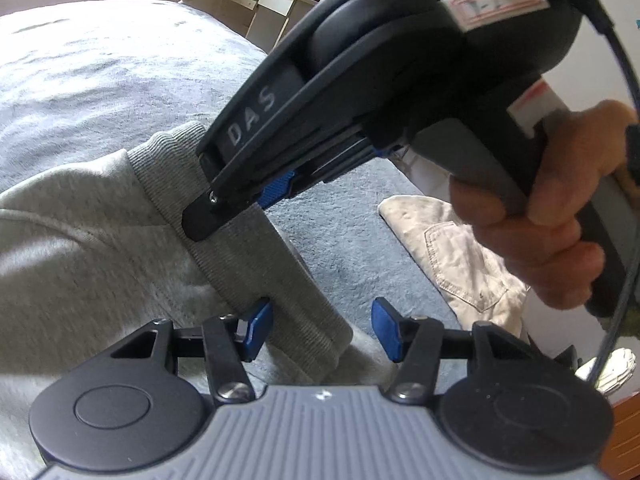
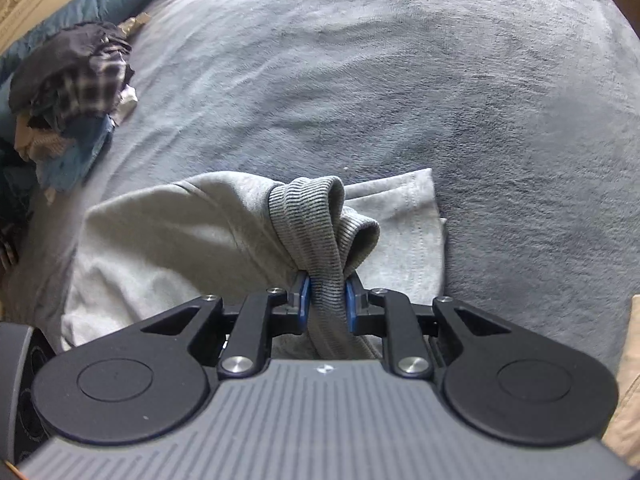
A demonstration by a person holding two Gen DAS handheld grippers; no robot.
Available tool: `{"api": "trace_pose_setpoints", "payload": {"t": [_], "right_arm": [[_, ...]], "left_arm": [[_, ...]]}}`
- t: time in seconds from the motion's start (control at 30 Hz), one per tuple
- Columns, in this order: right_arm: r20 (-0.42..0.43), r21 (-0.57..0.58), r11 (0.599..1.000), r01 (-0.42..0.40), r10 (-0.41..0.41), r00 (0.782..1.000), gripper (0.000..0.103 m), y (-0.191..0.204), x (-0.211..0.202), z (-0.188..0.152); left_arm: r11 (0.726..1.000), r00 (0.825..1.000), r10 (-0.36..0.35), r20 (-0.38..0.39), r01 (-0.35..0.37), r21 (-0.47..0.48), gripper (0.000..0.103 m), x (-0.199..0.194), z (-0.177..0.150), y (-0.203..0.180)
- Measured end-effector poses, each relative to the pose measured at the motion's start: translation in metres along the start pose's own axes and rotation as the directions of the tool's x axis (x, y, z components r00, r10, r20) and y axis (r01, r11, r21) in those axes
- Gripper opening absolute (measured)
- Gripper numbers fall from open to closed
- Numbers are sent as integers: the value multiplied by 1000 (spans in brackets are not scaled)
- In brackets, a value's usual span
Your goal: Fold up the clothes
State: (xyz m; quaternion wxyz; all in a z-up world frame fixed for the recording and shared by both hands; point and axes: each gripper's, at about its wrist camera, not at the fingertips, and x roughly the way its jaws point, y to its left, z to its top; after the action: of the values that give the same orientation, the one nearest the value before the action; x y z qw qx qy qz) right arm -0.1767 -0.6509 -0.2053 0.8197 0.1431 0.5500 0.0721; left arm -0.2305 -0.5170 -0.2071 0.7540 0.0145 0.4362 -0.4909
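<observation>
A light grey sweatshirt [image 2: 180, 240] lies bunched on the grey-blue bed cover [image 2: 400, 80]. My right gripper [image 2: 326, 300] is shut on its darker ribbed hem [image 2: 312, 216], which stands up in a fold between the blue pads. In the left wrist view the sweatshirt [image 1: 80, 248] fills the left side, and the right gripper [image 1: 232, 216], held by a hand [image 1: 540, 220], pinches the ribbed hem [image 1: 256, 264] from above. My left gripper [image 1: 323, 332] is open just below it. The hem runs between its blue pads [image 1: 260, 328], beside the left one and apart from the right one.
A pile of dark, checked and blue clothes [image 2: 72, 92] sits at the bed's far left. A cream garment with a stitched pocket [image 1: 452, 256] lies on the bed cover [image 1: 100, 60] to the right. A white cabinet [image 1: 260, 4] stands beyond the bed.
</observation>
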Motion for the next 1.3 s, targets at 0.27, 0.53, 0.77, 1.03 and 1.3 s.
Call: {"api": "trace_pose_setpoints", "payload": {"t": [0.27, 0.53, 0.77, 1.03, 1.3], "right_arm": [[-23, -77, 994, 77, -79, 997, 23, -12, 38, 2], [-12, -19, 985, 174, -175, 985, 64, -22, 20, -3], [112, -209, 967, 143, -122, 986, 64, 70, -26, -20], [-31, -528, 828, -188, 202, 979, 62, 221, 31, -27], [-147, -495, 786, -371, 345, 927, 68, 305, 114, 55]], "left_arm": [[996, 999, 42, 6, -42, -85, 54, -57, -26, 15], [931, 965, 262, 7, -251, -265, 55, -172, -71, 64], [713, 866, 496, -60, -446, -541, 53, -259, -122, 133], [514, 847, 527, -64, -378, -770, 52, -286, -170, 198], [568, 916, 400, 29, -223, -792, 48, -273, -204, 242]]}}
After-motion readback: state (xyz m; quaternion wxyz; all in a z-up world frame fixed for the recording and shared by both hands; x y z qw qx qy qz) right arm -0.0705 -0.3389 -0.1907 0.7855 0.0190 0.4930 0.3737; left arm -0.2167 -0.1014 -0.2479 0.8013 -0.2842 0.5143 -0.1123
